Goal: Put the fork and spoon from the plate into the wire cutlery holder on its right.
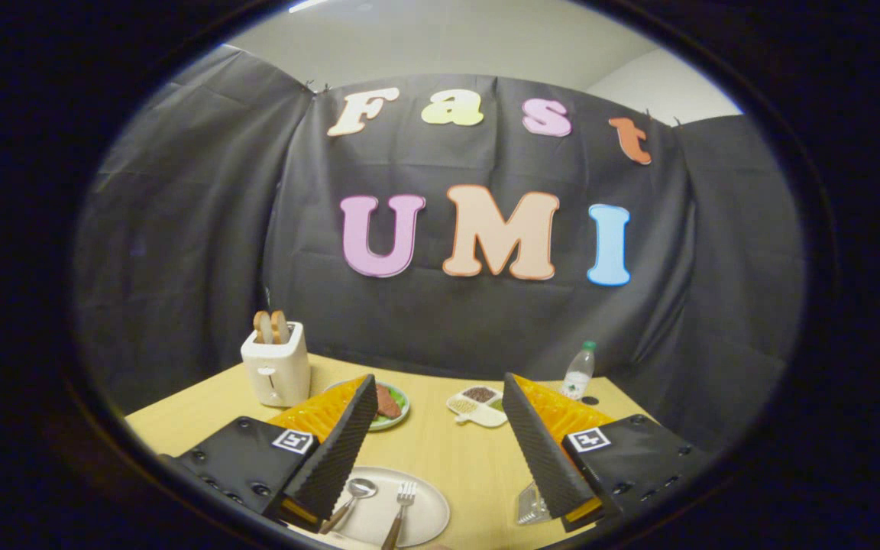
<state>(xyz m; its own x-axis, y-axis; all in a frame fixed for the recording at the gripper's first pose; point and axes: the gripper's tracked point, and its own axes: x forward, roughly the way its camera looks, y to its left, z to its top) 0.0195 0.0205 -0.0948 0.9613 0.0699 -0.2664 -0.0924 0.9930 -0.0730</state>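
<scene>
The wooden tabletop (440,451) is seen beneath the tongs (440,389), which are held spread wide above it, with nothing gripped or touched. A white plate (425,519) lies low between the fingers, nearer the left one; on it the spoon (352,496) and fork (400,508) are laid side by side. A clear object (529,506), partly hidden by the right finger, cannot be identified. Beyond the fingers, a toaster (278,370), a food plate (393,403), a small divided dish (477,405) and a bottle (579,371) are set.

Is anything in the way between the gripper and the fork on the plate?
Nothing visible is. The gripper is open above the table, and the fork lies beside the spoon on the plate, just below and between the fingers.
</scene>
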